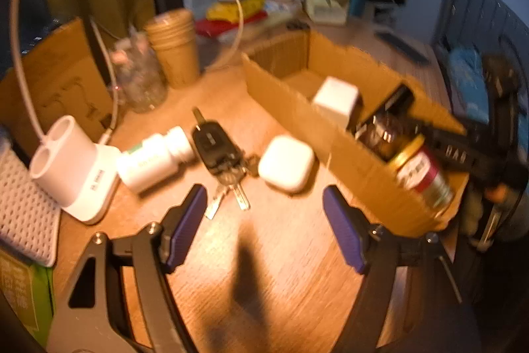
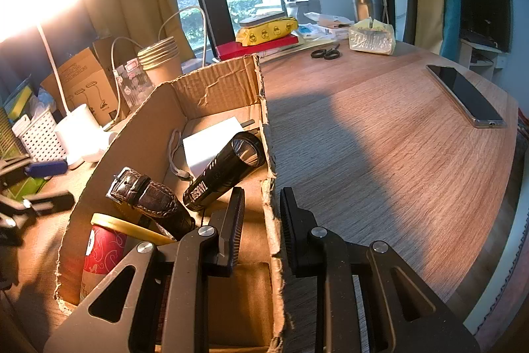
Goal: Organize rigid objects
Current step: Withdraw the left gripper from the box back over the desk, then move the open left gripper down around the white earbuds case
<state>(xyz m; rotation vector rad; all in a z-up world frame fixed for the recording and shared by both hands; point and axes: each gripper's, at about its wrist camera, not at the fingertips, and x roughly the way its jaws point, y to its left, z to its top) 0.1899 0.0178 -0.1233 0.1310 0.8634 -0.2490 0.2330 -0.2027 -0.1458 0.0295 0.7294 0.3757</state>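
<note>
A cardboard box (image 1: 291, 108) stands on the wooden table. It holds a white cube (image 1: 337, 100), a black flashlight (image 2: 224, 171), a watch with a dark strap (image 2: 148, 197) and a red-labelled jar (image 1: 423, 174). On the table lie a white pill bottle (image 1: 155, 156), a black car key with keys (image 1: 218, 154) and a white earbud case (image 1: 286, 162). My left gripper (image 1: 264, 204) is open and empty, just short of the earbud case. My right gripper (image 2: 263, 220) is shut on the box's right wall (image 2: 269, 187), one finger inside and one outside.
A white lamp base (image 1: 76, 167), a perforated basket (image 1: 23, 204), a glass jar (image 1: 139, 78) and stacked paper cups (image 1: 175, 48) stand at the left. A phone (image 2: 464, 95), scissors (image 2: 325, 52) and a tissue pack (image 2: 372, 37) lie to the right of the box.
</note>
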